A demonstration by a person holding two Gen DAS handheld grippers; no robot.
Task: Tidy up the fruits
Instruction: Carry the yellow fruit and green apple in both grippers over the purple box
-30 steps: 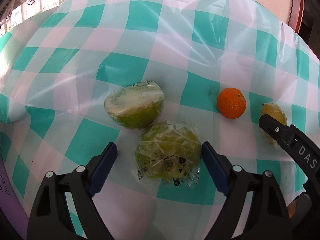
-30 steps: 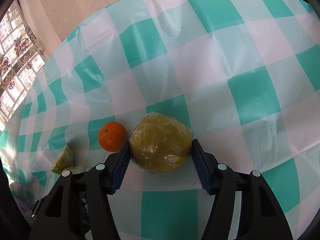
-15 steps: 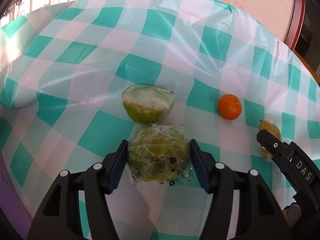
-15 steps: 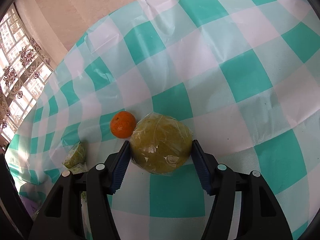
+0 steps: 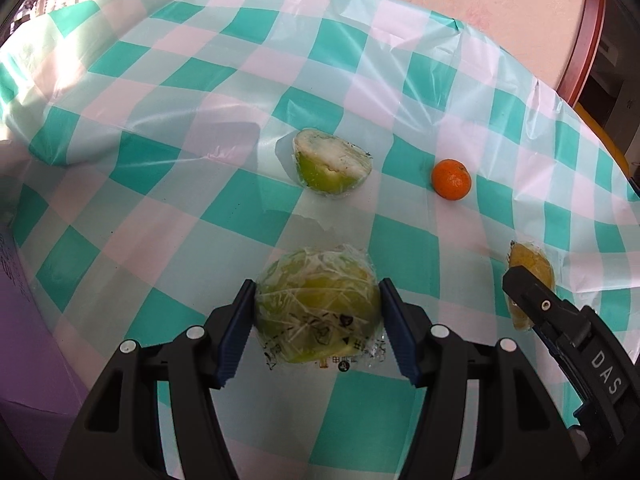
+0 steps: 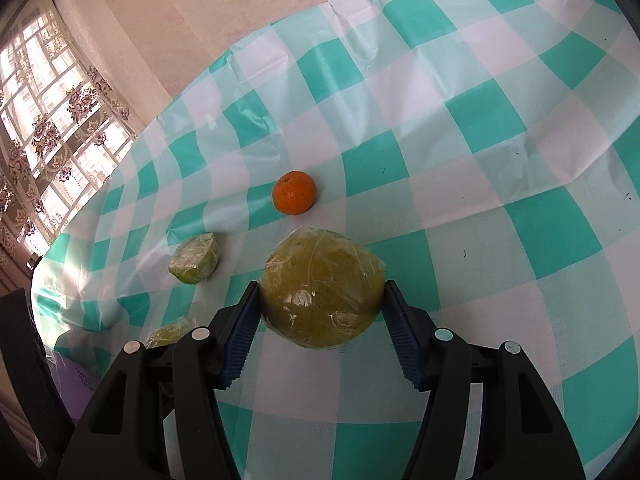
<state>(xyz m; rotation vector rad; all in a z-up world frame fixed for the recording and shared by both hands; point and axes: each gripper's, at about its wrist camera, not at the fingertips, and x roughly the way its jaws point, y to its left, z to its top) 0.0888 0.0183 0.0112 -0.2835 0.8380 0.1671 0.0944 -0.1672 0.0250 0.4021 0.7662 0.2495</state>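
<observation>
Checked teal-and-white tablecloth stretches bare toward the far wall, an orange and a wrapped cut half mid-table. Left gripper clamps a wrapped green fruit; right gripper clamps a wrapped yellowish fruit.

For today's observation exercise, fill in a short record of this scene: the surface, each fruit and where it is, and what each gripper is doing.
surface: table with teal and white checked cloth
left gripper: jaws shut on a wrapped green fruit
right gripper: jaws shut on a wrapped yellowish fruit
loose on cloth: cut wrapped green fruit, cut face up
loose on cloth: orange, unwrapped, apart from the others
window: beyond the table's far edge, in the right wrist view
</observation>
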